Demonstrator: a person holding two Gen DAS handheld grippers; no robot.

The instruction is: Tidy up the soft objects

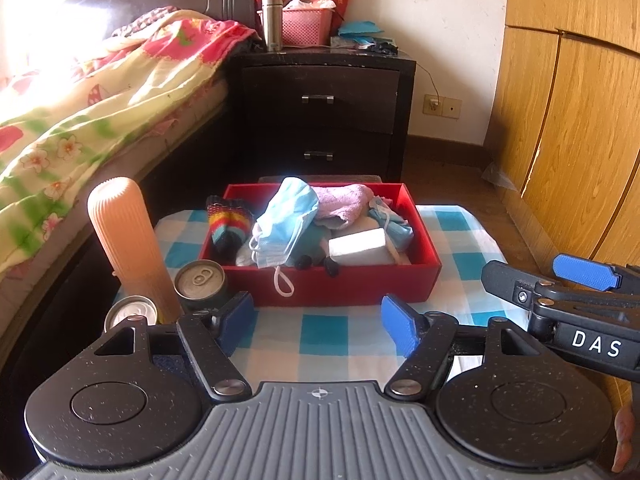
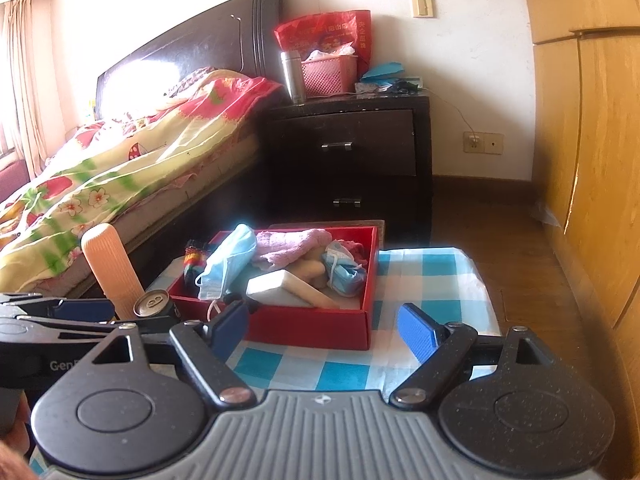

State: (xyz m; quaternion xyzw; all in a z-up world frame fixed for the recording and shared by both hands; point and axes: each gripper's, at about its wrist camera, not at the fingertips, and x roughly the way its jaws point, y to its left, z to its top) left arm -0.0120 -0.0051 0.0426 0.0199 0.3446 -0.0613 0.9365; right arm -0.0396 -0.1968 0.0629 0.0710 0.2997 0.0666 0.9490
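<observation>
Soft objects fill one red box [image 1: 344, 284] on the desk [image 1: 344, 336] under its blue-and-white checked cloth: one light blue face mask [image 1: 286, 220] draped over the near wall, one pink towel [image 1: 340, 202], one rainbow-striped knit piece [image 1: 229, 222] at the left end, one white block [image 1: 358, 246], and a bundle of blue fabric [image 1: 394, 224] I cannot count. Beside the box stand one ribbed orange bottle [image 1: 126, 240] and two cans [image 1: 200, 280]. Left claw [image 1: 320, 326] and right claw [image 2: 324, 332] both stand open and empty short of the box; the right one's side reads "DAS", the left one's "Gen".
</observation>
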